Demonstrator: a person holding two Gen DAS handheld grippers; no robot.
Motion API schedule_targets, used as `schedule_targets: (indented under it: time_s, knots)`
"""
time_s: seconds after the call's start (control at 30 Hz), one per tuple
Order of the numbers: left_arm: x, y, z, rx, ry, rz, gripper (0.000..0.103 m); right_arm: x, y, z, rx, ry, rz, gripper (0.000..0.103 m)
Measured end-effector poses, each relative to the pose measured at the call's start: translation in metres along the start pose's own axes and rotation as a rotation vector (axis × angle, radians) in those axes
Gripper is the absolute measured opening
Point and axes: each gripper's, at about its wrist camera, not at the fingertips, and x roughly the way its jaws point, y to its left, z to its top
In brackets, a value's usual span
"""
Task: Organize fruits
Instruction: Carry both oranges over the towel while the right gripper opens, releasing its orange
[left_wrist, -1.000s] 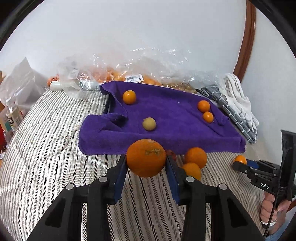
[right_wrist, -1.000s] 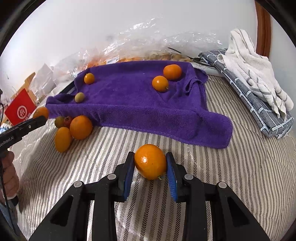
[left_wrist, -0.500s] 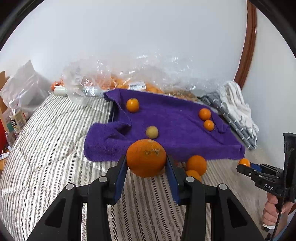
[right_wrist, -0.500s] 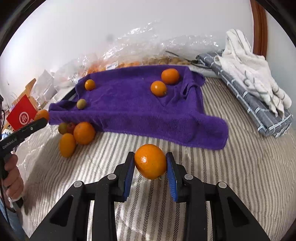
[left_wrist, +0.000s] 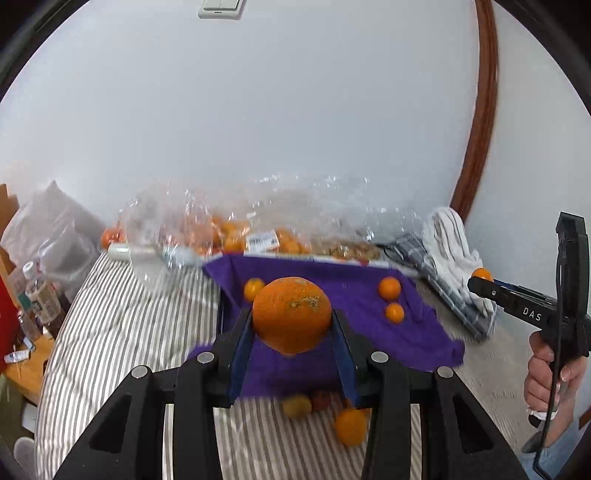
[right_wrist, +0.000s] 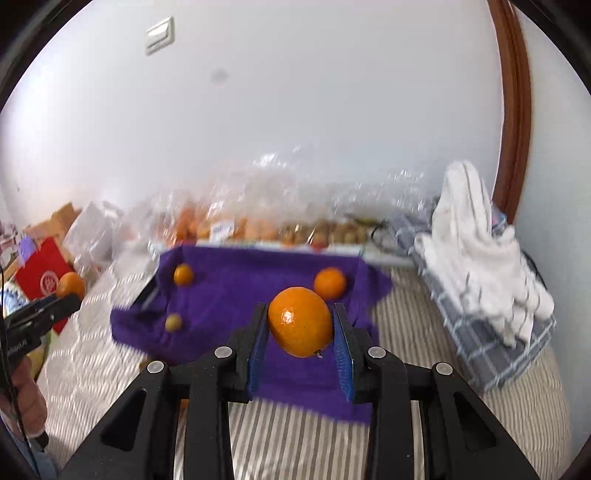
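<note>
— So, what have you got in each hand, and how does it sit?

— Your left gripper (left_wrist: 291, 332) is clamped on a large orange (left_wrist: 291, 314), pads pressed to both its sides, held up off the bed over the purple towel (left_wrist: 417, 332); it looks near round, a little wider than tall, its speckled scar facing up. Your right gripper (right_wrist: 300, 338) is closed tight on a smaller orange (right_wrist: 300, 321); its long axis tilts from upper left to lower right, the stem end low at the right.

— What lies around them?

— Small oranges rest on the towel, plus a greenish fruit (right_wrist: 173, 322) near its left edge; loose fruit (left_wrist: 351, 424) lies on the striped bedcover (left_wrist: 122, 325) below your left gripper; a clear plastic bag (left_wrist: 184, 229) of fruit sits against the wall behind the towel; folded cloths (right_wrist: 480, 266) lie at the right. Nothing stands between either held orange and the towel beneath it.

— Anything you cannot read?

— Both views are blurred; the far bag's contents are only orange and brown smears; the fruit under your left gripper is partly hidden by its fingers; each view shows the other gripper only at the edge, cut off, with a bit of orange at its tip.
</note>
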Motion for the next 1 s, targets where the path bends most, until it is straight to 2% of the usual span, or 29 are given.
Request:
schedule_targets:
  time_s: [0.17,0.33,0.5,0.67,1.0]
  knots:
    - [0.032,0.005,0.021,-0.046,-0.026,0.004,0.039,0.026,-0.01,0.021,0.041,-0.008,0.01,0.033]
    - [0.077,0.015,0.025,-0.088,-0.017,0.003,0.039,0.064,-0.02,0.013,0.085,0.039,0.037,0.033]
    - [0.12,0.029,0.013,-0.121,0.055,0.016,0.039,0.1,-0.031,-0.002,0.097,0.135,0.04,0.033]
    - [0.14,0.038,0.0,-0.135,0.118,0.014,0.039,0.105,-0.032,-0.008,0.092,0.144,0.058,0.033]
    - [0.155,0.033,-0.01,-0.106,0.173,0.05,0.039,0.121,-0.016,-0.02,0.037,0.22,0.079,0.033]
